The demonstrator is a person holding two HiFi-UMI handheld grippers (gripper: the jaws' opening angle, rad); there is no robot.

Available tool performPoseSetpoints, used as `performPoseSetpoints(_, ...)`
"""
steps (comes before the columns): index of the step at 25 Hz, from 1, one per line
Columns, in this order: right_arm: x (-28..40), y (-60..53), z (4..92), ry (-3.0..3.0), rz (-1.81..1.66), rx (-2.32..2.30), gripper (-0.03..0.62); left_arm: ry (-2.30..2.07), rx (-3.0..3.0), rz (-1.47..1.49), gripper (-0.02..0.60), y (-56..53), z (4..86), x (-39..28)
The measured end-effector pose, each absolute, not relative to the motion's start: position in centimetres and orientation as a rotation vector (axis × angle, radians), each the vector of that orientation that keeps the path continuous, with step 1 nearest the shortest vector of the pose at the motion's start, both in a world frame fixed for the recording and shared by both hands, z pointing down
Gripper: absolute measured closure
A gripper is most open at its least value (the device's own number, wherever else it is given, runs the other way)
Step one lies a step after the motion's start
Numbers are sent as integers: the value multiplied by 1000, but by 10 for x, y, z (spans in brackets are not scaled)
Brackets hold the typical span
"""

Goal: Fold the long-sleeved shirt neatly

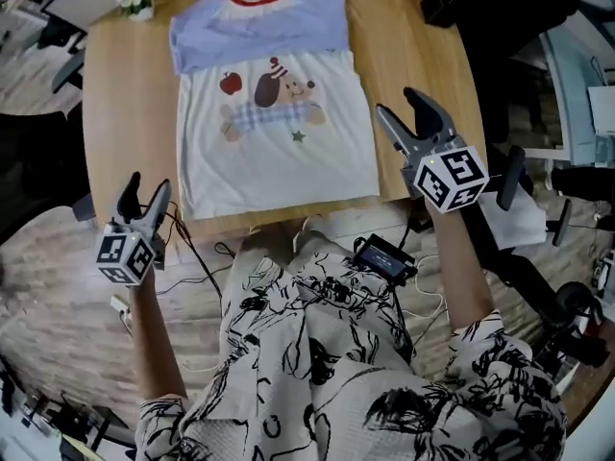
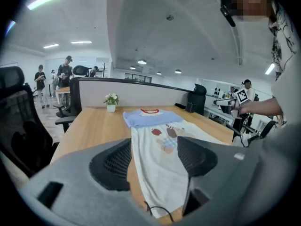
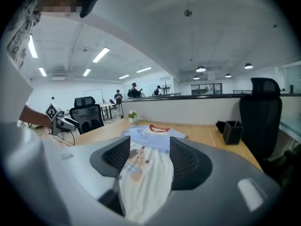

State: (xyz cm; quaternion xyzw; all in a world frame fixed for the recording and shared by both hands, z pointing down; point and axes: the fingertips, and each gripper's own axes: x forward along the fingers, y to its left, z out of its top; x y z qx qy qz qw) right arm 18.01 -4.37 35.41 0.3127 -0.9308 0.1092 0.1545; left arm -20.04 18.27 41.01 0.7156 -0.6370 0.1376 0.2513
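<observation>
**Two grippers open, one shirt flat on the table**

Nearest, one black device point(image 1: 383, 257) with cables is seen on the person's lap. Beyond it, two grippers are held in the air. The left gripper point(image 1: 146, 186) is raised over the near left corner of the one wooden table point(image 1: 125, 113). The right gripper point(image 1: 399, 104) is placed farther in, over the right side, apart from the right edge of the shirt point(image 1: 279, 133). The jaws of both are set fairly wide apart, and nothing is gripped in either pair.

The one shirt is laid flat in the middle of the table, with its hem near and its red collar far. One apple and one dog are printed on the white body, and blue cloth is spread across the far part. At the far left corner one small flower pot point(image 1: 135, 0) is stood. At the far right, one black box point(image 3: 233, 132) is seen.
</observation>
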Motion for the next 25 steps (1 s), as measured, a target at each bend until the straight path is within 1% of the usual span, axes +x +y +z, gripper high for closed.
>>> performPoseSetpoints(6,228,13,449,-2472,439,852,316,-1739,1830,423,270,235,449,-194)
performPoseSetpoints(11,253,53,503,-2362,512,798,315,-1715,1772,483,268,269,479,-188)
performPoseSetpoints(20,270,116,579,-2229,609,662,309,-1660,1673,494,273,297,539,-173)
performPoseSetpoints(22,270,119,580,-2243,623,683,319,-1649,1672,491,273,301,542,-167)
performPoseSetpoints(23,269,120,580,-2250,632,686,348,-1646,1673,492,273,302,544,-165)
performPoseSetpoints(25,265,120,581,-2252,635,684,380,-1643,1672,498,273,302,549,-163)
